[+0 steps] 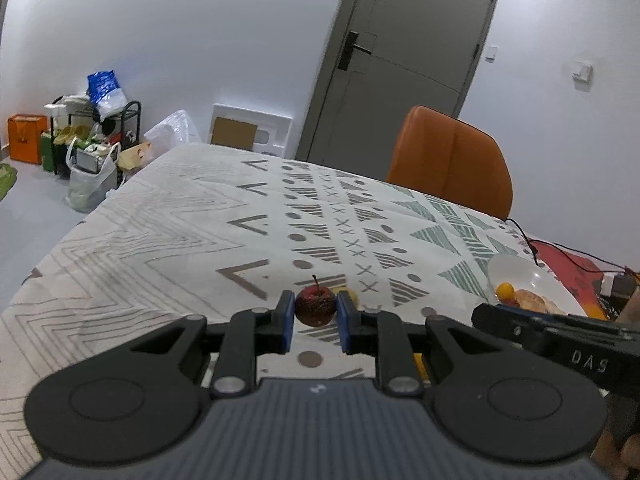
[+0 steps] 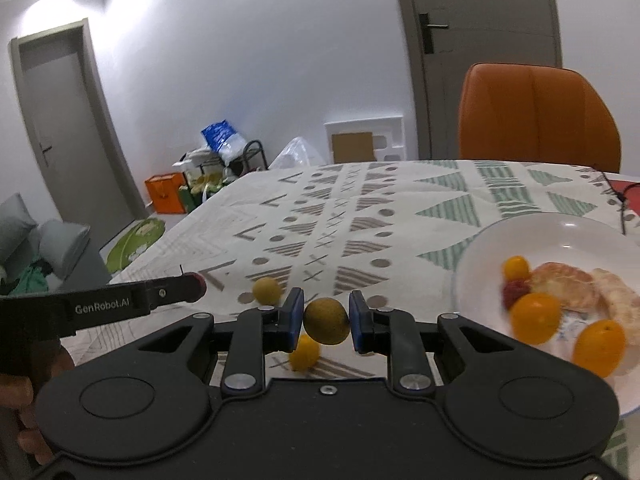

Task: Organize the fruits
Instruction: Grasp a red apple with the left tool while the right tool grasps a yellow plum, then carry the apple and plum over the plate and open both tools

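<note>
My left gripper [image 1: 315,316] is shut on a small dark red apple [image 1: 315,306] with a stem, held above the patterned tablecloth. My right gripper [image 2: 325,320] is shut on a round olive-brown fruit [image 2: 326,321]. In the right wrist view the left gripper [image 2: 192,288] shows side-on at the left with the red apple at its tip. A second olive-brown fruit [image 2: 267,290] and a small orange fruit [image 2: 304,352] lie on the cloth below. To the right stands a white plate [image 2: 520,236] with several orange fruits [image 2: 535,318], a red berry and peeled segments.
The table [image 1: 160,232] wears a cloth printed with chevrons and triangles. An orange chair [image 1: 452,160] stands at its far side by a grey door [image 1: 404,52]. Black cables [image 1: 568,256] and a red item lie at the far right. Bags and a rack crowd the floor at left.
</note>
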The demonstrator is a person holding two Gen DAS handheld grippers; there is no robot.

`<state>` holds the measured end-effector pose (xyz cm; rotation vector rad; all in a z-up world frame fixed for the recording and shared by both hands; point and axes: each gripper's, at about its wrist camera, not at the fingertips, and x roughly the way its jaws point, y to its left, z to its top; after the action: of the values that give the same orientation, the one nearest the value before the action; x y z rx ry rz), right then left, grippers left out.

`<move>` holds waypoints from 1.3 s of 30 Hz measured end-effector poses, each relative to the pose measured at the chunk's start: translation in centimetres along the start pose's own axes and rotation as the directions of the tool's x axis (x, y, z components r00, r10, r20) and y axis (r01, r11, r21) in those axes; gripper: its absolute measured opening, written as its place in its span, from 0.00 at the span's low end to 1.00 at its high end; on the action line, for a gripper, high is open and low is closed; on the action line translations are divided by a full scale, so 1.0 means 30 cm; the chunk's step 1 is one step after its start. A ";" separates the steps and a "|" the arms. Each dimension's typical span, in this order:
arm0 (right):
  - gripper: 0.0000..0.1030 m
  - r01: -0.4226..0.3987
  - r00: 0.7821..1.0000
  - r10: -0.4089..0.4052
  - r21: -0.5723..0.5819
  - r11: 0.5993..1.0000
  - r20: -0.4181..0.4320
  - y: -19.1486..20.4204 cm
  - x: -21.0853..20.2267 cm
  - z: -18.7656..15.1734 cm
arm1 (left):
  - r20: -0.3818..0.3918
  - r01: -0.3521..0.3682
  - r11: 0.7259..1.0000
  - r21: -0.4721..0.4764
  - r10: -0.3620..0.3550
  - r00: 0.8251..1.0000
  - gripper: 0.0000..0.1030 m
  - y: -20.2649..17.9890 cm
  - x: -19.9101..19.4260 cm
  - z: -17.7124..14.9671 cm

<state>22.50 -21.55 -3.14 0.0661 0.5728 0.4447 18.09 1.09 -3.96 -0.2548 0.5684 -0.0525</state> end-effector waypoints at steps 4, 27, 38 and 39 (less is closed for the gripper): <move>0.22 0.013 1.000 -0.013 0.022 1.000 0.019 -0.043 -0.023 0.002 | 0.004 0.010 1.000 0.025 -0.010 1.000 0.20 -0.052 0.004 0.003; 0.22 0.062 0.991 -0.080 0.163 0.985 0.107 -0.378 -0.185 -0.047 | -0.013 0.060 0.983 0.172 -0.059 0.998 0.20 -0.388 0.044 -0.030; 0.22 0.117 0.982 -0.147 0.223 0.968 0.120 -0.505 -0.240 -0.076 | -0.029 0.099 0.970 0.222 -0.095 0.995 0.20 -0.507 0.079 -0.039; 0.22 0.121 0.981 -0.151 0.225 0.967 0.120 -0.514 -0.244 -0.078 | -0.032 0.103 0.969 0.224 -0.099 0.995 0.20 -0.516 0.083 -0.040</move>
<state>21.74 -38.73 -4.19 0.2624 0.4859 0.2403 19.86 -14.46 -2.34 -0.0613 0.5640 -0.2173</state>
